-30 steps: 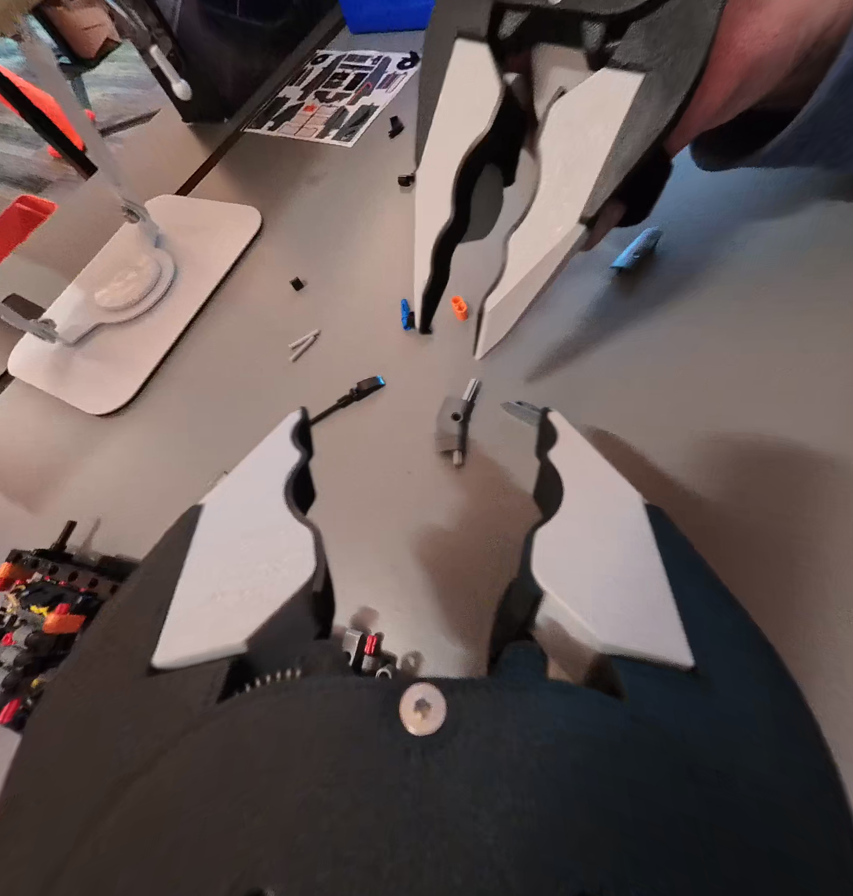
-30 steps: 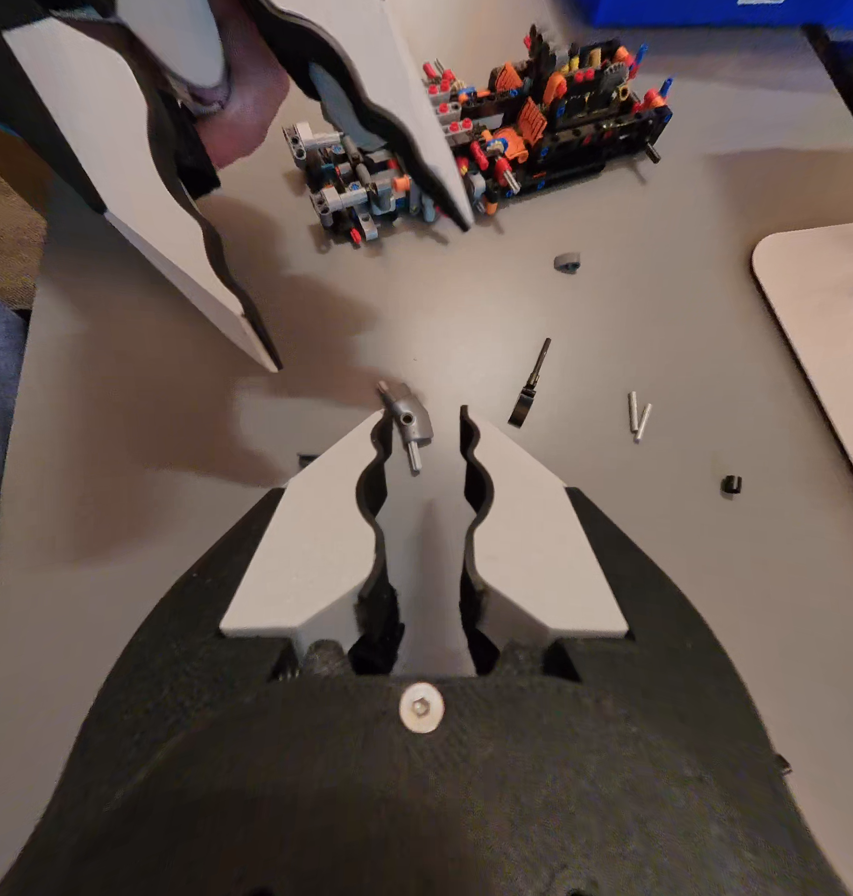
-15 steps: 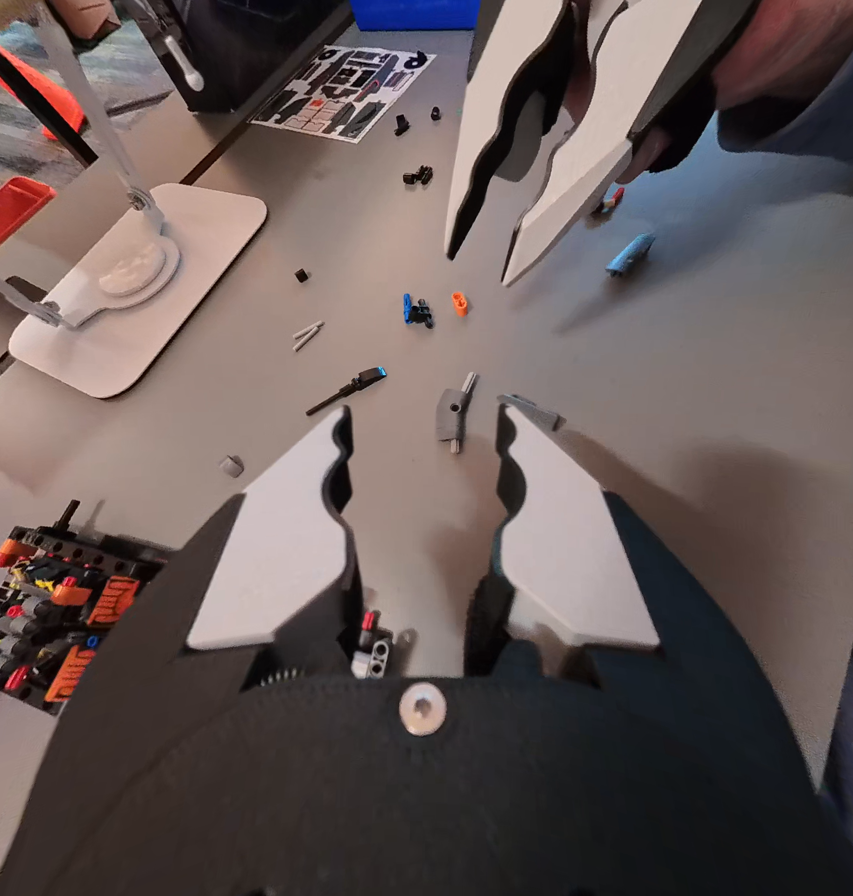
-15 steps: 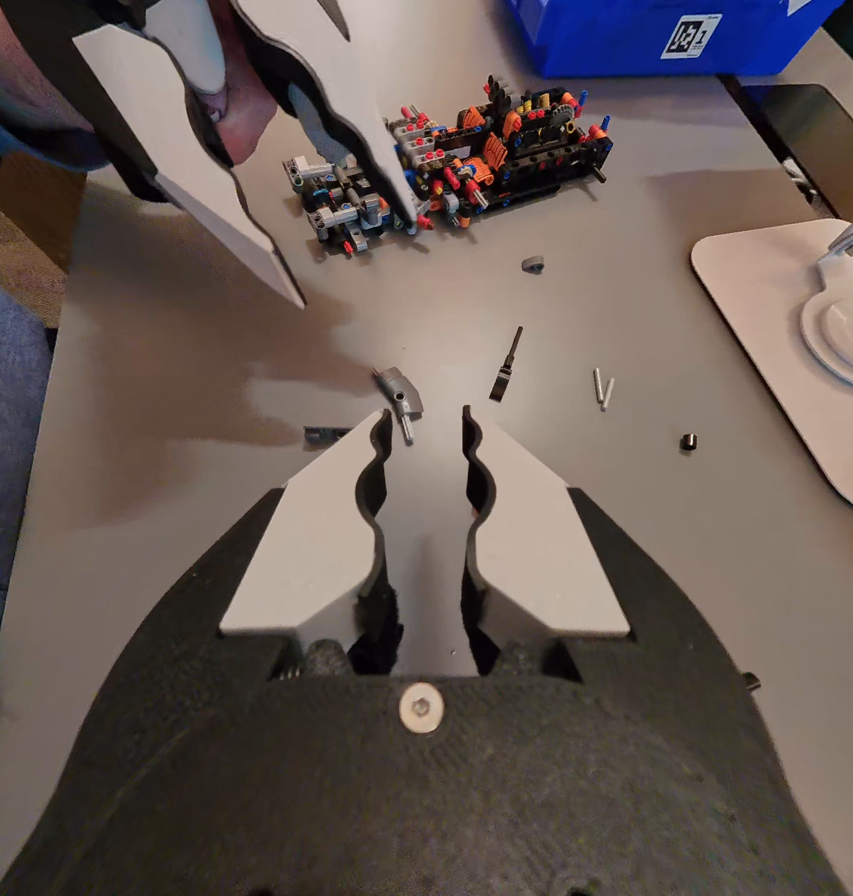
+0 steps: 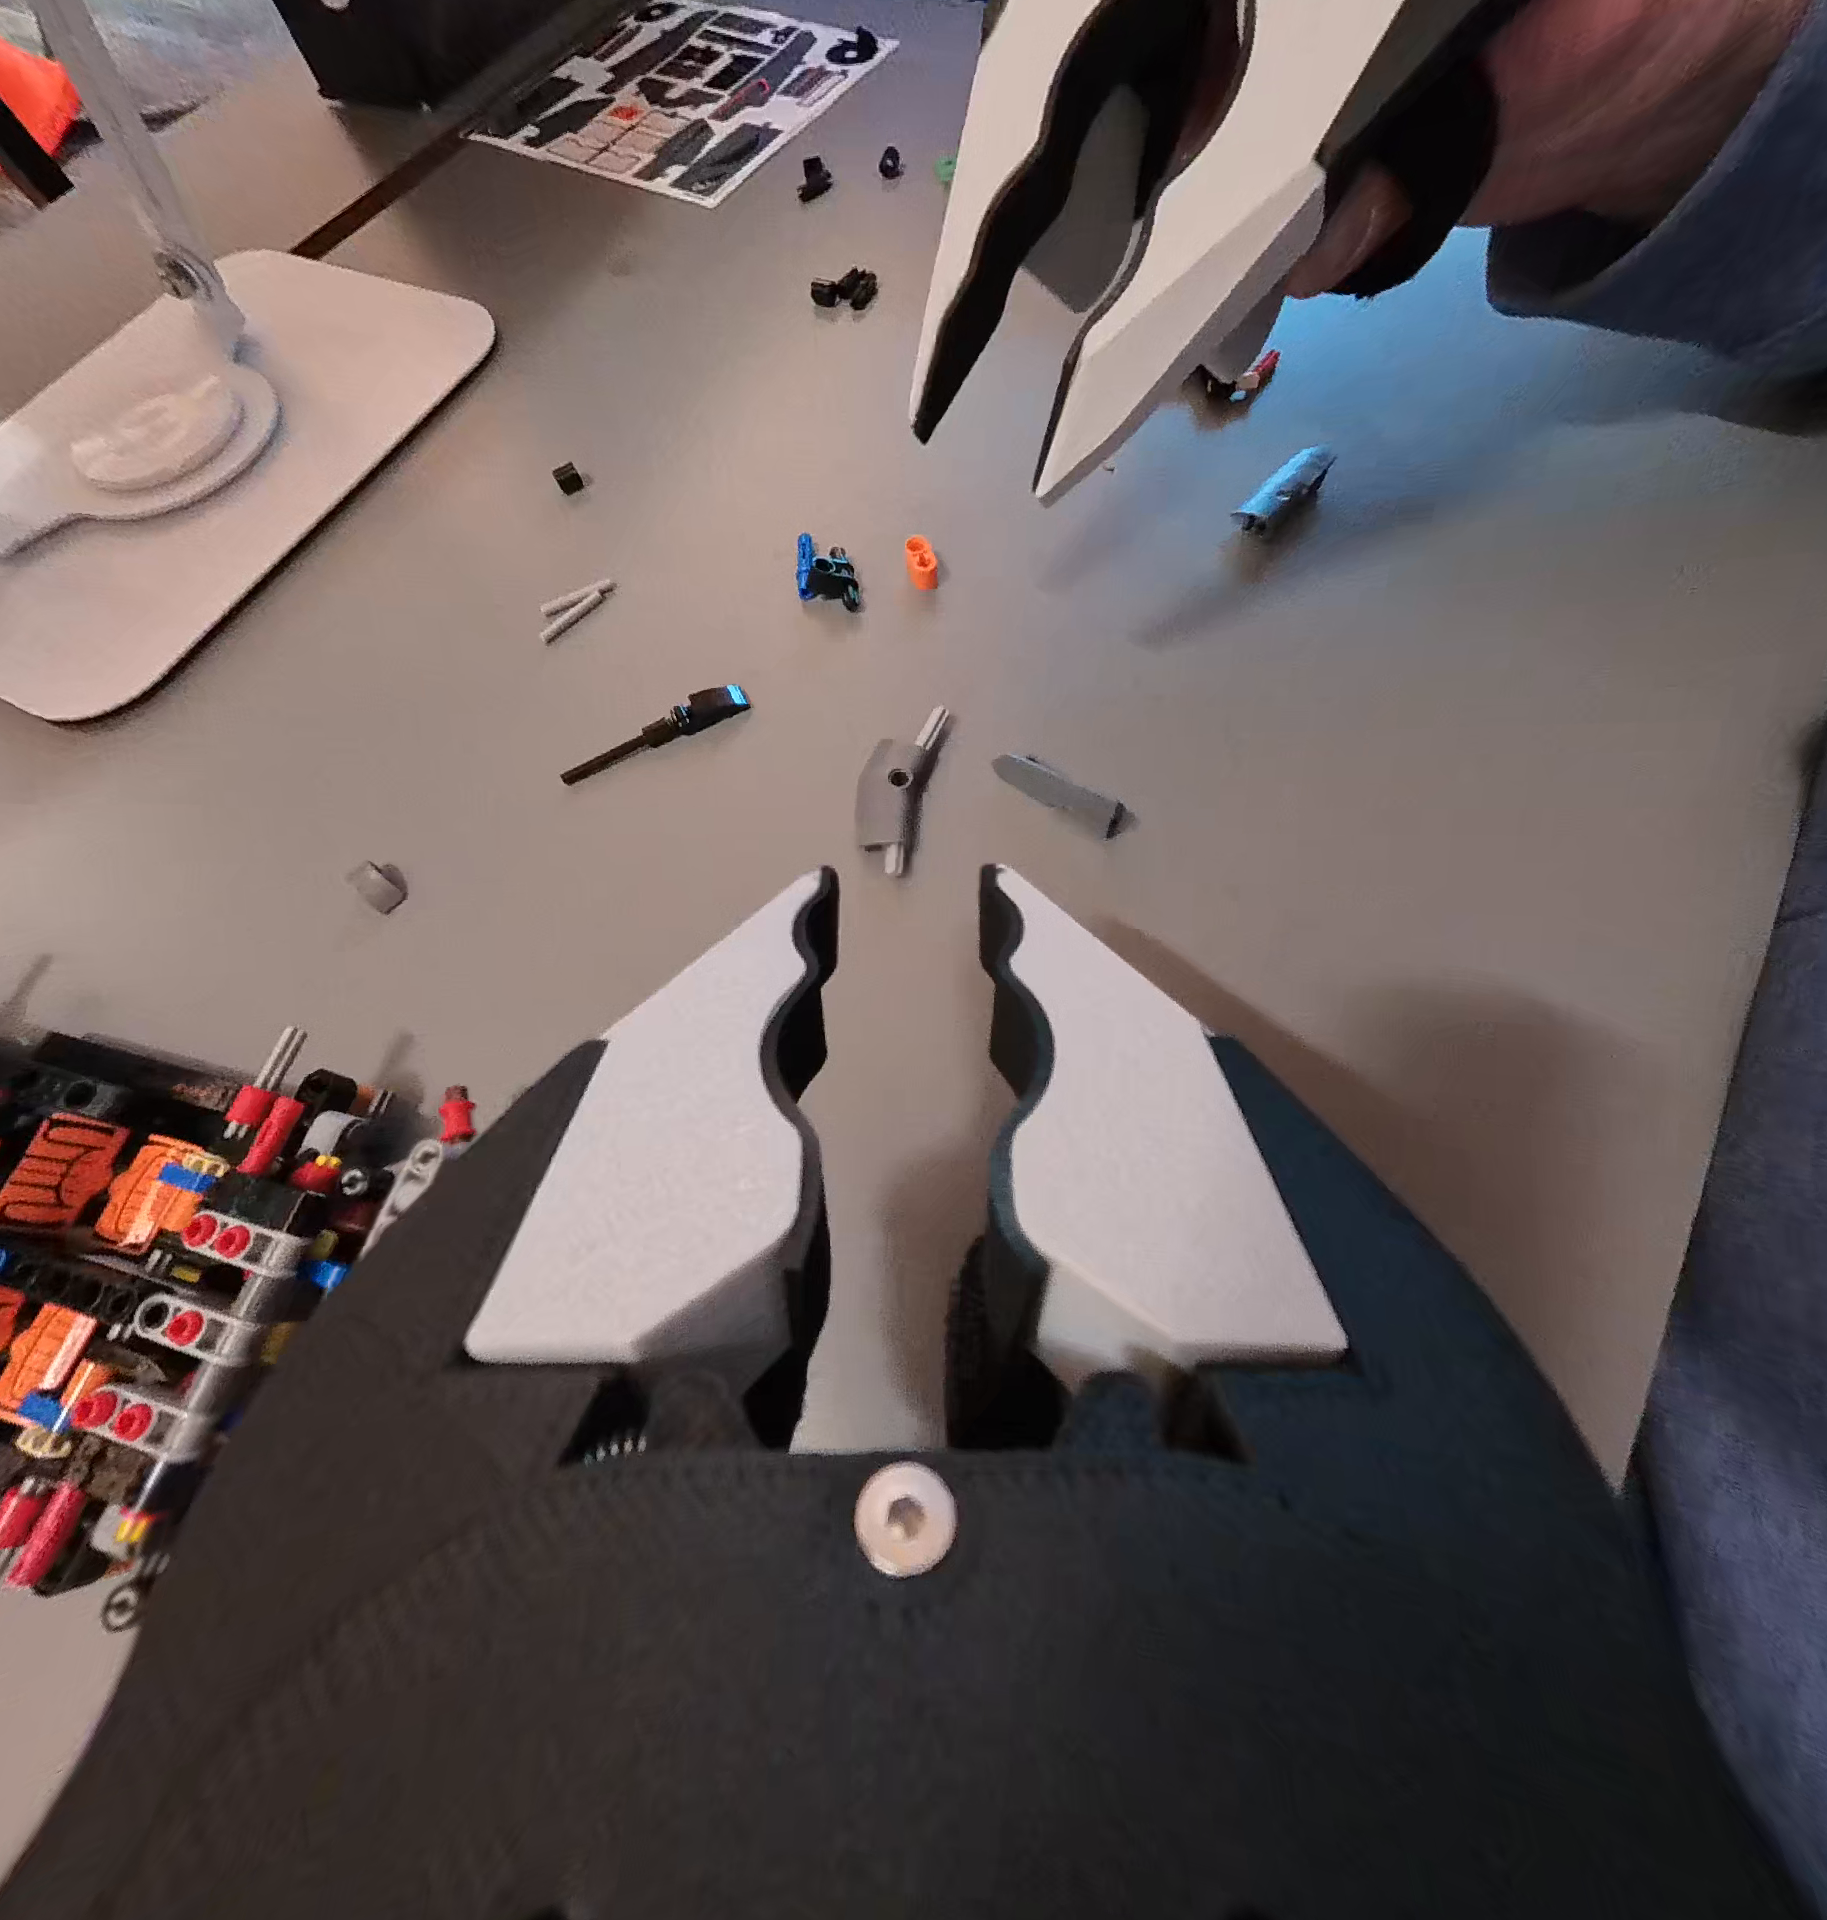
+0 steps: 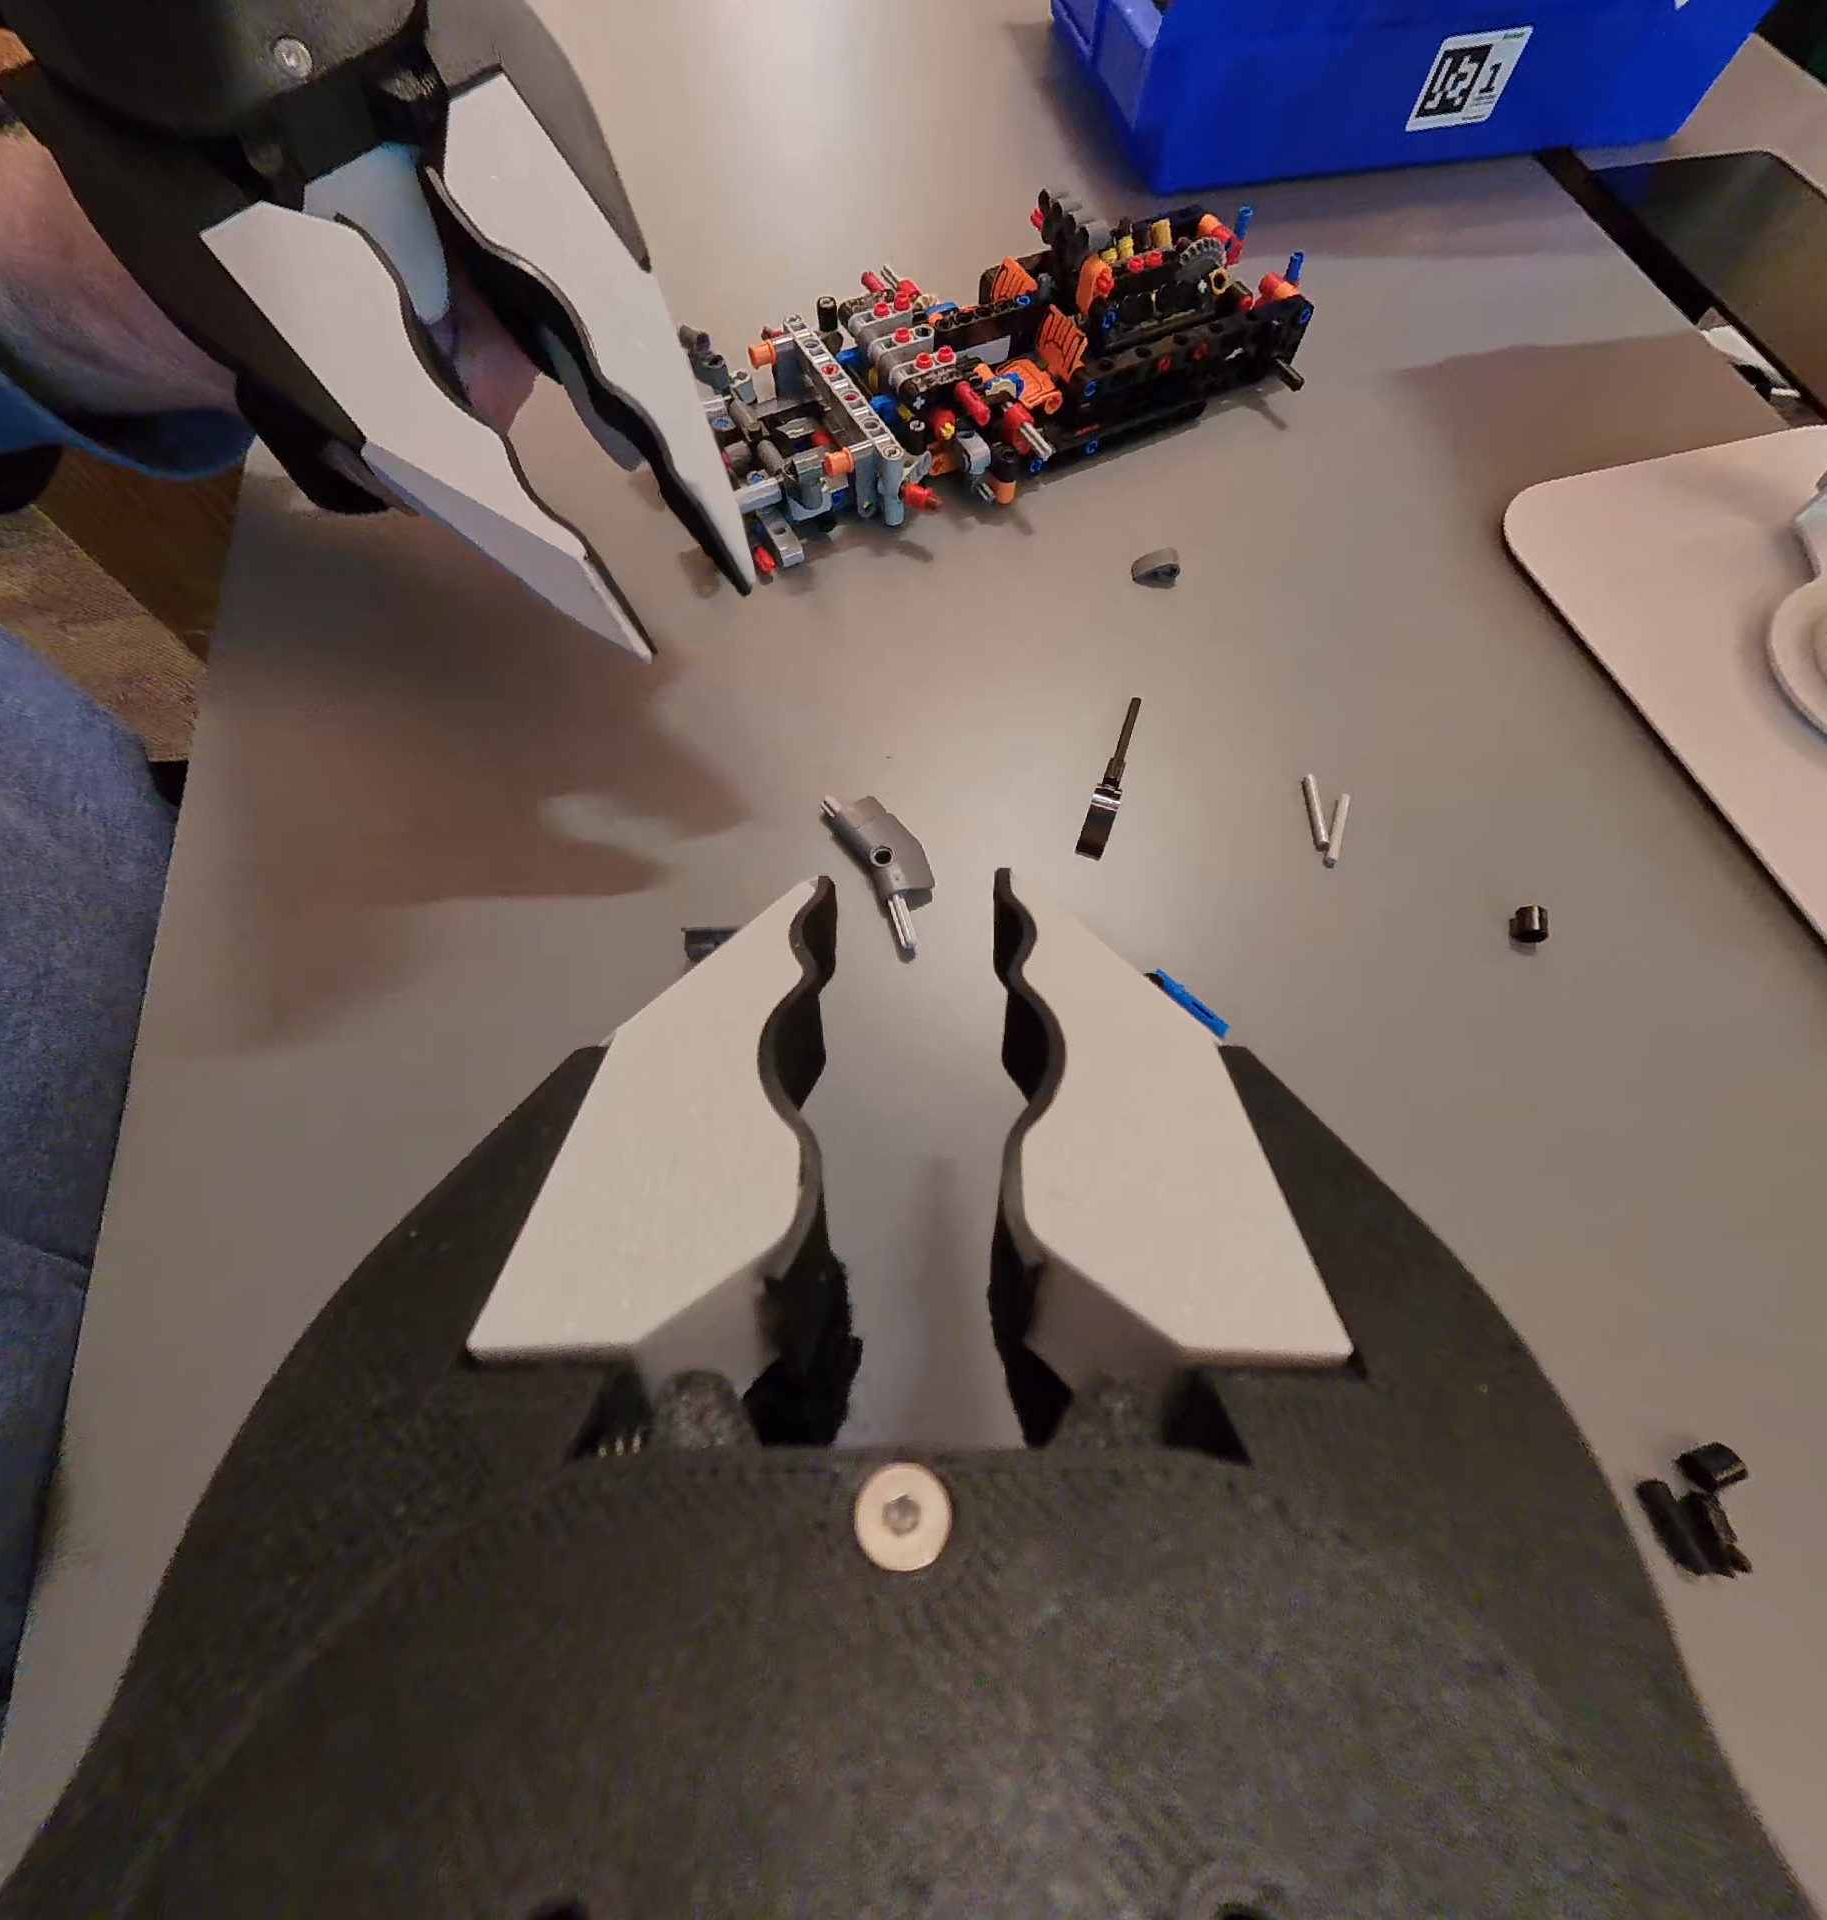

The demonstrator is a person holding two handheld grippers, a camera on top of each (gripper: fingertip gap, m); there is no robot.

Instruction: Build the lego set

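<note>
Left wrist view: left gripper (image 5: pixel 909 883) jaws apart but narrower than before, empty; grey angled connector (image 5: pixel 891 795) at frame centre, beyond the tips on grey table (image 5: pixel 1408 831). Right wrist view: right gripper (image 6: pixel 914 888) slightly apart, empty, pulled back; lego chassis (image 6: pixel 1002 364) upper centre.

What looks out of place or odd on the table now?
Nothing looks damaged. Loose parts lie scattered on the table, normal for a build: a grey connector lies flat between both open grippers, left and right. The model stands intact.
</note>
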